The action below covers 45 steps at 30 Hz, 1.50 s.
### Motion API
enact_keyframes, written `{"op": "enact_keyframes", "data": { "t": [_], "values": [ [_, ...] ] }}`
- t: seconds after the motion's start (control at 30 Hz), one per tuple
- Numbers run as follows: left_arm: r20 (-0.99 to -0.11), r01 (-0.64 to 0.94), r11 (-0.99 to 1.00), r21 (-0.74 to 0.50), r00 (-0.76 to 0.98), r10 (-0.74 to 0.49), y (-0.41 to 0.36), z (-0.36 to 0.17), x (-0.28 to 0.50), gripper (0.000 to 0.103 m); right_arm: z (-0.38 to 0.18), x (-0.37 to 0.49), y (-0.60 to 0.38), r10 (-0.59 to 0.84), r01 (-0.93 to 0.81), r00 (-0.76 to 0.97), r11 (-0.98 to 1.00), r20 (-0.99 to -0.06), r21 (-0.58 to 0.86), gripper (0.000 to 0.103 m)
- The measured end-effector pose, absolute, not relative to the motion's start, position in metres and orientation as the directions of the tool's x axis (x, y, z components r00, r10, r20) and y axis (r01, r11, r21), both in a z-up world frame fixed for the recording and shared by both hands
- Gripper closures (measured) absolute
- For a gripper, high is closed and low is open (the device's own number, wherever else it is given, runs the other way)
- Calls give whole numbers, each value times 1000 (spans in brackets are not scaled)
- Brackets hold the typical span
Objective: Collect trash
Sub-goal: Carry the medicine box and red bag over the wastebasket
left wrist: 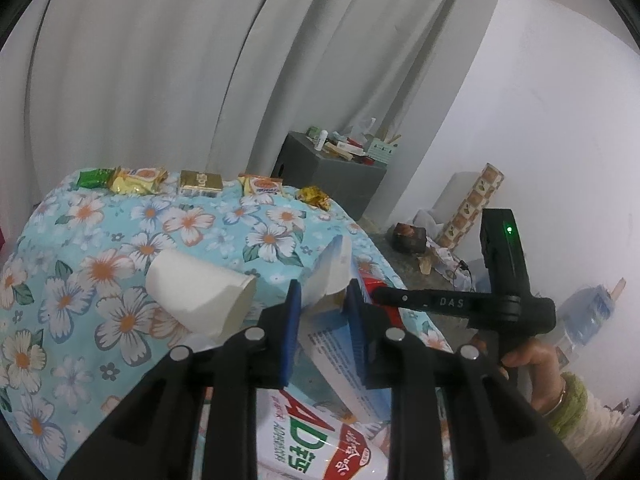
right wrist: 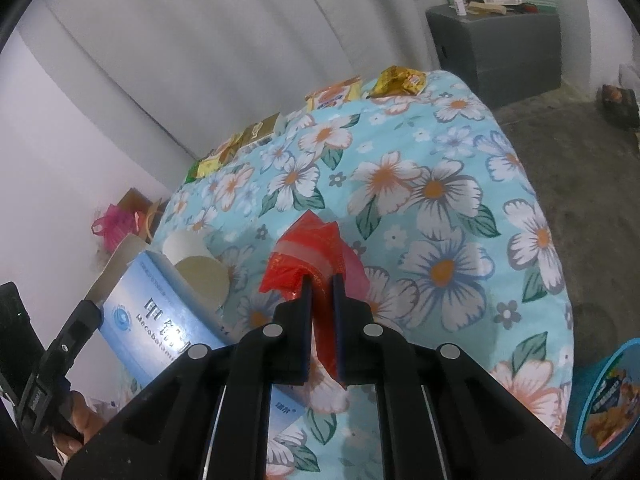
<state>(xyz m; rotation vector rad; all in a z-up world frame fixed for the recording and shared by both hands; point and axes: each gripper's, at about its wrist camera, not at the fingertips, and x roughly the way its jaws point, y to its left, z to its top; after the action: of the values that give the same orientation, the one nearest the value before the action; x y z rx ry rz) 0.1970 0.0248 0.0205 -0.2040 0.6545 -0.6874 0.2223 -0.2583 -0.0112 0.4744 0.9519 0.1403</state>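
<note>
Right gripper (right wrist: 322, 278) in our right hand clenched on crumpled red plastic wrapper (right wrist: 308, 256), wrapper pinched between blue pads, lifted over floral blue tablecloth (right wrist: 440, 208). Left gripper (left wrist: 320, 292) grasps pale blue cardboard medicine box (left wrist: 332, 264) by open flap, box tilted. Only left view shows white AD-printed carton (left wrist: 316, 440) below our jaws. Only right view shows blue round tub (right wrist: 608, 396) at table's right edge. White paper cup (left wrist: 200, 296) lies on side just beside box.
</note>
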Motion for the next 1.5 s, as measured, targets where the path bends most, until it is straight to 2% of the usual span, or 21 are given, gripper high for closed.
{"op": "enact_keyframes", "data": {
  "t": [1.0, 1.5],
  "values": [
    [-455, 566, 764, -311, 617, -642, 9, 35, 182, 82, 6, 204, -280, 315, 114, 624, 869, -715, 482, 96],
    [-434, 581, 756, -302, 622, -651, 14, 58, 162, 82, 29, 170, -293, 310, 120, 678, 848, -667, 516, 96]
  ]
}}
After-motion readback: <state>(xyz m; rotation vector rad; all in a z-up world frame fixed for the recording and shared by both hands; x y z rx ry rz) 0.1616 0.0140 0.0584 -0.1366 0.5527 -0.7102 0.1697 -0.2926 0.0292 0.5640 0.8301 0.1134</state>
